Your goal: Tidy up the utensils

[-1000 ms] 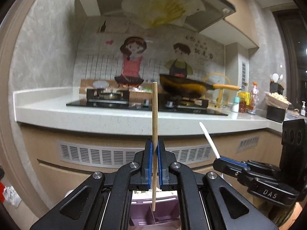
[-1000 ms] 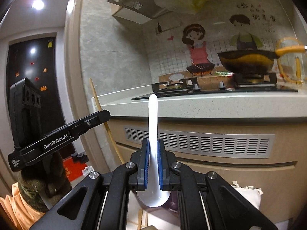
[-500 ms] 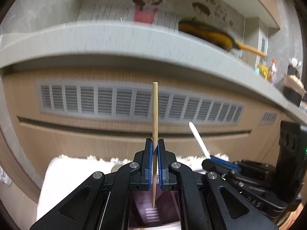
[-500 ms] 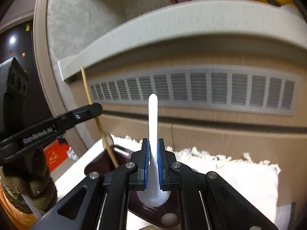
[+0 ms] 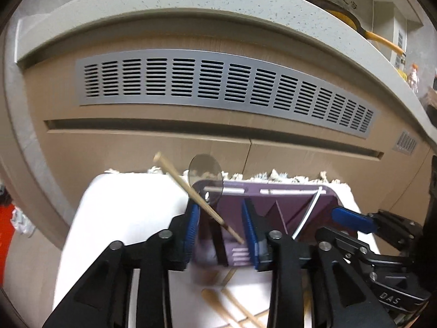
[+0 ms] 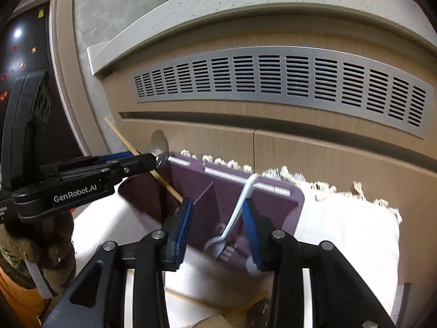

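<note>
A purple divided utensil holder point(image 5: 289, 202) point(image 6: 284, 199) stands on a white towel-covered surface. My left gripper point(image 5: 220, 227) is open above its left compartment; a wooden chopstick point(image 5: 191, 191) leans free between the fingers, its lower end in the holder. My right gripper point(image 6: 218, 224) is open above the right compartment; a white plastic spoon point(image 6: 237, 213) leans there, bowl down, handle on the holder's rim. The chopstick point(image 6: 153, 169) also shows in the right wrist view. The spoon handle point(image 5: 308, 213) shows in the left wrist view.
More wooden chopsticks point(image 5: 232, 306) lie on the white towel point(image 6: 349, 227) in front of the holder. A kitchen cabinet front with a grey vent grille point(image 5: 218, 87) rises just behind. A suction cup point(image 5: 206, 169) sticks up at the holder's back rim.
Both grippers tilted down over the holder and opened. The chopstick and the spoon left the jaws and now lean inside the holder.
</note>
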The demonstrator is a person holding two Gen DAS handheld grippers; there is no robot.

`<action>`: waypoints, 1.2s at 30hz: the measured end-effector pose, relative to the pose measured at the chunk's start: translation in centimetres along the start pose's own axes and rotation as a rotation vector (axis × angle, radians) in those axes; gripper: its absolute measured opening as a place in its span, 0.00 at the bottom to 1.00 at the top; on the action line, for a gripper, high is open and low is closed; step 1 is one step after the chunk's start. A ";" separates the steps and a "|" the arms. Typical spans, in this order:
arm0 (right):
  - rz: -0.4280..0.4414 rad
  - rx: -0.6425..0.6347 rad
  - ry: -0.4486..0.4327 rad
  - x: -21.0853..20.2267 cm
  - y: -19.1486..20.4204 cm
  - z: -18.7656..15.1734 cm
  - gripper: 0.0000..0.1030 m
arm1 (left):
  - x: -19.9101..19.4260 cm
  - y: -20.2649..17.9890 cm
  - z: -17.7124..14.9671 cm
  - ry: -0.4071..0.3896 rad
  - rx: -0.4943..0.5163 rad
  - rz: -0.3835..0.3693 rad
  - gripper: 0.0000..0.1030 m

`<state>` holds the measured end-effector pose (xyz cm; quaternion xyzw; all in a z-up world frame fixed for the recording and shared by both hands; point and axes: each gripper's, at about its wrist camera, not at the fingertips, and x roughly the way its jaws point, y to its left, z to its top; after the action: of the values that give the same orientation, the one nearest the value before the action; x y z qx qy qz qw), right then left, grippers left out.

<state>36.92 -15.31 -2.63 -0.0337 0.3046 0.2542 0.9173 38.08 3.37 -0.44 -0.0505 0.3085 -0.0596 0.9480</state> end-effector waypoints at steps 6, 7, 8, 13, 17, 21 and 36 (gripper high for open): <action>-0.097 -0.101 0.008 -2.6 2.9 -2.5 0.52 | -3.7 -0.2 -1.5 0.002 0.016 0.019 0.51; -0.102 -0.124 0.016 -3.1 3.5 -3.1 0.54 | -4.4 -0.2 -2.0 0.002 0.017 0.023 0.52; -0.099 -0.134 0.020 -3.5 3.8 -3.5 0.54 | -5.0 -0.1 -2.2 0.002 0.017 0.028 0.57; -0.076 -0.184 0.029 -5.4 6.1 -6.0 0.76 | -7.6 0.6 -4.3 0.008 0.019 0.066 0.67; -0.061 -0.224 0.063 -5.2 7.6 -7.3 0.80 | -9.2 2.9 -7.0 0.045 -0.020 0.118 0.76; -0.068 -0.264 0.102 -4.5 8.4 -8.4 0.80 | -9.8 5.5 -11.0 0.126 -0.084 0.202 0.76; -0.046 -0.222 0.267 1.1 9.3 -8.9 0.82 | -9.4 5.5 -16.4 0.257 -0.090 0.196 0.78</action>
<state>28.30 -8.70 -9.61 -0.1755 0.3930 0.2585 0.8648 21.33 9.20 -8.95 -0.0543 0.4328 0.0412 0.8989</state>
